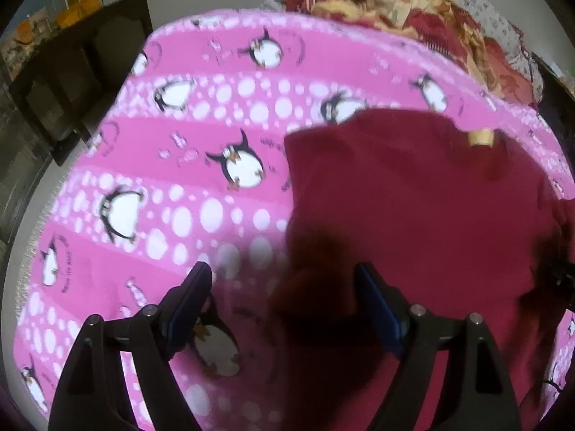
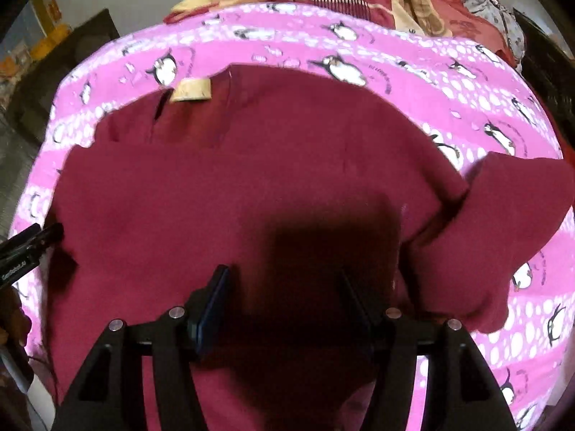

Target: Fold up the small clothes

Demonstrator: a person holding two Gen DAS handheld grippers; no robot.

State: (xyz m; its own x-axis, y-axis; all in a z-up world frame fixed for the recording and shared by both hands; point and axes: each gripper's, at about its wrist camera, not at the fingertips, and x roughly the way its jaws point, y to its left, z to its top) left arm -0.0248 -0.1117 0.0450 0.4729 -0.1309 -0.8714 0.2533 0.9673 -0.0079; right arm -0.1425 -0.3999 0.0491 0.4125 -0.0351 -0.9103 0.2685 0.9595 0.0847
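My left gripper [image 1: 284, 280] and right gripper [image 2: 282, 282] are matt black plastic with shiny metal rivets and smooth blue pads. The maroon shirt [image 2: 251, 179] looks like soft matt fleece, its label [image 2: 190, 90] woven. The pink blanket [image 1: 161, 186] is fuzzy printed cloth.

The maroon garment [image 2: 251, 179] ran off the bottom edge of both wrist views, so its lower hem stayed unseen, and the print on its tan neck label [image 2: 190, 90] was too blurred to read. The heaped red and cream bedding [image 1: 395, 7] (cut by the top edge) was smeared, and the dark furniture [image 1: 72, 82] beside the penguin blanket [image 1: 201, 194] was too dim to identify
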